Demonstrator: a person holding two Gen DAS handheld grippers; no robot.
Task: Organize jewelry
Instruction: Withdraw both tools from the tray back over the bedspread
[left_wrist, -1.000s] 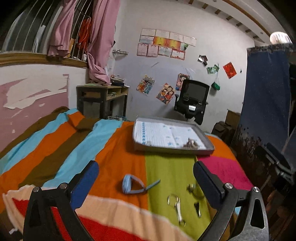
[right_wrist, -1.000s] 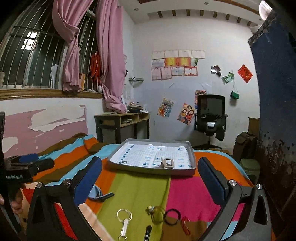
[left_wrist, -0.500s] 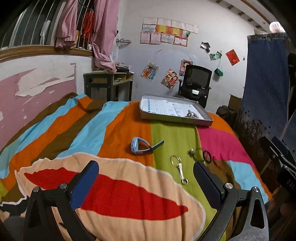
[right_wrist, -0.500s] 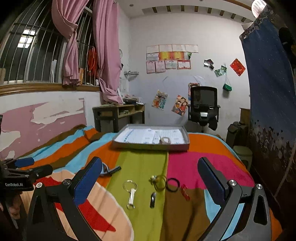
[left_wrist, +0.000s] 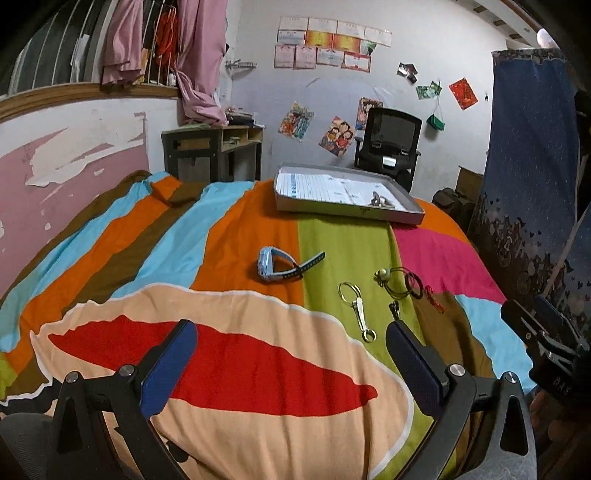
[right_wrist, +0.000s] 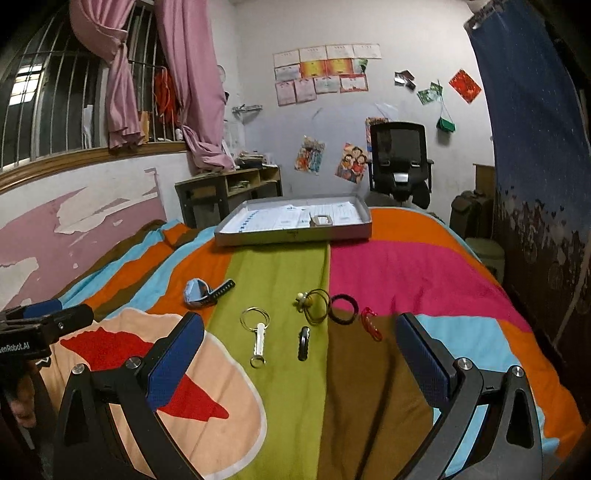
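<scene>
Left gripper (left_wrist: 291, 350) is held wide apart and empty, low over the striped bedspread (left_wrist: 240, 369) and aimed along the bed; the blue watch (left_wrist: 275, 265) and keyring (left_wrist: 356, 308) are laid out ahead, likely for sorting into the shallow box (left_wrist: 343, 208) farther back. From the right wrist, the right gripper (right_wrist: 299, 350) is likewise spread and empty, held level short of the black clip (right_wrist: 303, 342), black ring (right_wrist: 344, 314) and red band (right_wrist: 371, 323)

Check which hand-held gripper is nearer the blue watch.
Left. The left hand-held gripper sits open almost straight behind the blue watch; the right hand-held gripper, also open, is farther off to the watch's right.
</scene>
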